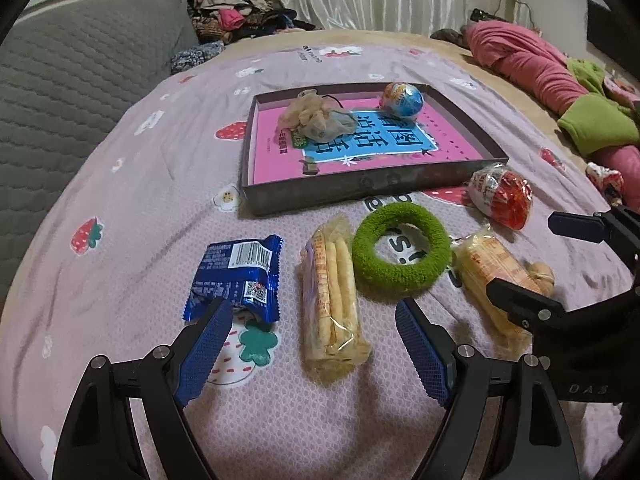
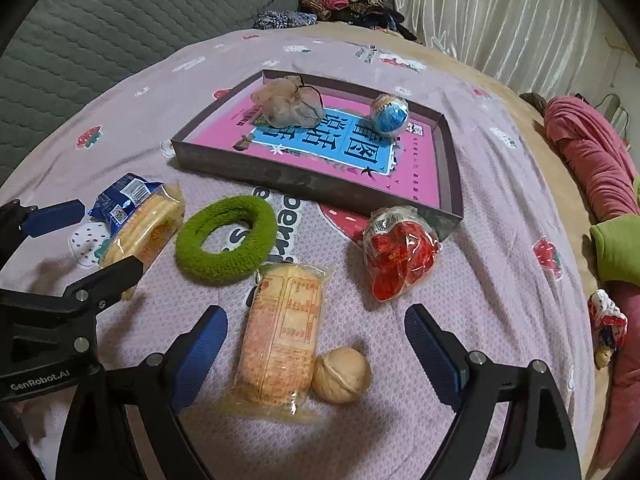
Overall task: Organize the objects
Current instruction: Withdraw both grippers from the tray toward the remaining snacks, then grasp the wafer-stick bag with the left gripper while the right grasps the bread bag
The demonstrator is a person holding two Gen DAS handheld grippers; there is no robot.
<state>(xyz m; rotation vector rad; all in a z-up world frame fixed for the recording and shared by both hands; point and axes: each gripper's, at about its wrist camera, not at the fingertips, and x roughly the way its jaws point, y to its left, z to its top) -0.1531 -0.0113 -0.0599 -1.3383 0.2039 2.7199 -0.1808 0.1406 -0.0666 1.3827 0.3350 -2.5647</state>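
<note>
A shallow dark box (image 1: 360,190) (image 2: 280,178) with a pink book inside lies on the bed. It holds a mesh pouch (image 1: 320,118) (image 2: 290,104) and a blue toy egg (image 1: 402,96) (image 2: 390,114). In front lie a blue snack packet (image 1: 236,276), a rice cracker pack (image 1: 332,300), a green ring (image 1: 400,256) (image 2: 226,238), a second cracker pack (image 2: 282,332), a walnut (image 2: 340,374) and a red candy bag (image 2: 400,252). My left gripper (image 1: 316,312) is open around the first cracker pack. My right gripper (image 2: 316,320) is open around the second pack.
The pink strawberry sheet (image 1: 120,280) covers the bed. A grey quilted headboard (image 1: 72,80) is on the left. A pile of clothes (image 1: 240,12) lies at the back. Pink and green bedding (image 1: 560,80) lies along the right edge.
</note>
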